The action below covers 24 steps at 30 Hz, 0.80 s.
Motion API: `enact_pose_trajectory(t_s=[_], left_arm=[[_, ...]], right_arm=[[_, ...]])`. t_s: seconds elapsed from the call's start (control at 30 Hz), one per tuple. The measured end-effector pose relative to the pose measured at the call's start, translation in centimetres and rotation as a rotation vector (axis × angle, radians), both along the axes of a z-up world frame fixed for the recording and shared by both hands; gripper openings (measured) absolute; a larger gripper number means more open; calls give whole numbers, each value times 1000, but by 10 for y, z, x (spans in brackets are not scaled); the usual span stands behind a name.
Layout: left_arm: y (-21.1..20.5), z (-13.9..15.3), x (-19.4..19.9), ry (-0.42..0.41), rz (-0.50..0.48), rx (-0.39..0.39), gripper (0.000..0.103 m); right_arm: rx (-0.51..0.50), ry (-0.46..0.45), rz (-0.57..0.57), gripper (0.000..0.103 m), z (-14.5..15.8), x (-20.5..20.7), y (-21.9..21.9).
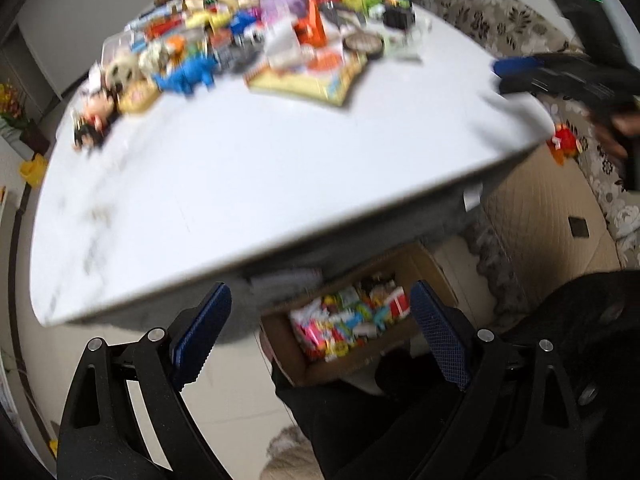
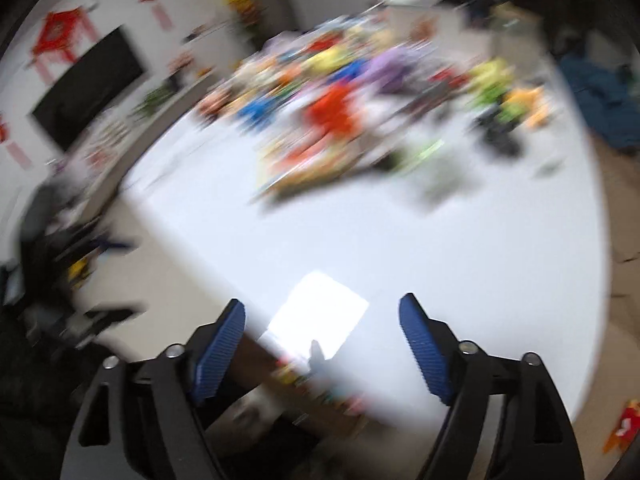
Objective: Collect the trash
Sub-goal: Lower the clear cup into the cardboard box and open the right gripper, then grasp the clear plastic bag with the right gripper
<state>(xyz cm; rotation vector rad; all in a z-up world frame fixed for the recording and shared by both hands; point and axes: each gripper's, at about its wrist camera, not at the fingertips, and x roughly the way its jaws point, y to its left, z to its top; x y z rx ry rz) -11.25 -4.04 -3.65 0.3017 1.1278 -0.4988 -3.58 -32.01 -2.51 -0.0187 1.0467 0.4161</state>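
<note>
Left gripper (image 1: 320,336) over near edge of white counter (image 1: 248,184), jaws spread wide, nothing between them. Below it, on floor under counter edge: cardboard box (image 1: 292,356) holding colourful wrappers and scraps (image 1: 352,320). Heap of toys and packaging (image 1: 248,36) at far side of counter. Right gripper (image 2: 322,344) also released, jaws wide; white paper sheet (image 2: 320,320) lies on counter edge just ahead between them, not pinched. Right view heavily blurred. Red toy (image 1: 564,140) on floral sofa (image 1: 500,16) beyond counter.
</note>
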Motion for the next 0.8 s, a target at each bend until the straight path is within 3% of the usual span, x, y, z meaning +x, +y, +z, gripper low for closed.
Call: enact_pose_trajectory(t_s=[0.1, 0.17, 0.37, 0.47, 0.63, 0.8], left_arm=[[0, 9, 19, -34, -10, -3, 89], [1, 14, 28, -50, -2, -4, 89], [13, 24, 48, -72, 49, -39, 89], [17, 22, 56, -68, 64, -23, 89], [9, 22, 70, -77, 64, -60, 89], [-26, 15, 101, -81, 94, -124, 89]], right_arm=[[-4, 30, -71, 81, -17, 52, -15], [76, 88, -138, 81, -27, 77, -22], [228, 175, -325, 74, -46, 102, -33], [269, 216, -349, 37, -58, 120, -26], [211, 139, -277, 34, -37, 114, 3], [158, 42, -264, 34, 0, 85, 0]])
